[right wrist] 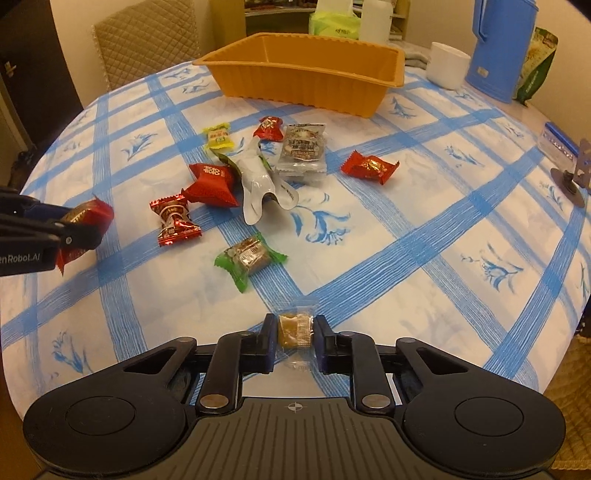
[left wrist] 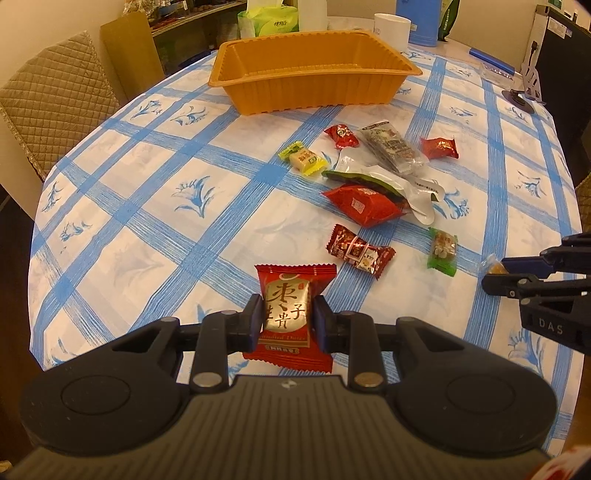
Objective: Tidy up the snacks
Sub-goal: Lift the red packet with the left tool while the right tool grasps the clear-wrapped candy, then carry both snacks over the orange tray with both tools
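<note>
Nearest, the left gripper [left wrist: 286, 317] has its jaws clamped on a red date snack packet [left wrist: 291, 314], and the right gripper [right wrist: 294, 332] has its jaws closed on a small clear-wrapped brown candy [right wrist: 293, 329] low over the table [right wrist: 424, 258]. Farther off, loose snacks [right wrist: 255, 173] lie scattered mid-table. Farthest stands the orange tray [right wrist: 306, 85].

In the left wrist view, the left half of the desk [left wrist: 129, 206] is bare cloth; you can pass there unobstructed to the orange tray [left wrist: 314, 70] at upper centre. The snack cluster [left wrist: 376, 177] blocks centre-right. Behind the tray, a mug [left wrist: 391, 31] and blue jug [left wrist: 421, 22] stand close.
</note>
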### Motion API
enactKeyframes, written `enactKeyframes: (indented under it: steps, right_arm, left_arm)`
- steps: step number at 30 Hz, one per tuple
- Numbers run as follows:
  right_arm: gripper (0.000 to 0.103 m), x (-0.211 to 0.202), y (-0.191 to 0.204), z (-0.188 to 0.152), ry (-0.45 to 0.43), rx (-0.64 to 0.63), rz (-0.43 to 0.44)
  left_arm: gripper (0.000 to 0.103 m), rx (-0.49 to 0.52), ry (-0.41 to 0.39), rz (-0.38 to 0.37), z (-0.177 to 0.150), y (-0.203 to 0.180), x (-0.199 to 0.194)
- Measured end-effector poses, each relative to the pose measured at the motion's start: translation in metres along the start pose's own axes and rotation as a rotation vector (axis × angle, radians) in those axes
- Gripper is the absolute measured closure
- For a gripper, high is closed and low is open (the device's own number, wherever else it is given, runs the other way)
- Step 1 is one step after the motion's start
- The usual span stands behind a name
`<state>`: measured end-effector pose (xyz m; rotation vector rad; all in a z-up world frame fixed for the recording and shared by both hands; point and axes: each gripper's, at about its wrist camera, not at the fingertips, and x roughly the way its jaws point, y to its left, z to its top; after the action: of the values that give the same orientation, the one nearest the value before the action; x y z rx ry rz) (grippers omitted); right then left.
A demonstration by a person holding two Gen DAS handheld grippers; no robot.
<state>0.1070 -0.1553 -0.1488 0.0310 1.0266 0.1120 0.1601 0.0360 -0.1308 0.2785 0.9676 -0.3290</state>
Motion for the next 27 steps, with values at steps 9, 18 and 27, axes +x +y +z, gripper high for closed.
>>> enactKeyframes:
  steps: [9, 18, 27]
  right_arm:
    - [0.083, -0.007, -0.006, 0.017, 0.022, 0.012, 0.013]
    - [0.083, -0.024, -0.009, 0.063, -0.025, 0.047, 0.071]
    - [0.083, -0.016, -0.024, 0.113, -0.096, 0.144, 0.140]
  left_arm:
    - [0.077, 0.010, -0.034, -0.006, 0.019, 0.001, -0.002]
    - [0.077, 0.017, -0.090, -0.005, 0.051, 0.013, -0.001]
    - [0.077, 0.022, -0.155, -0.015, 0.099, 0.027, 0.009]
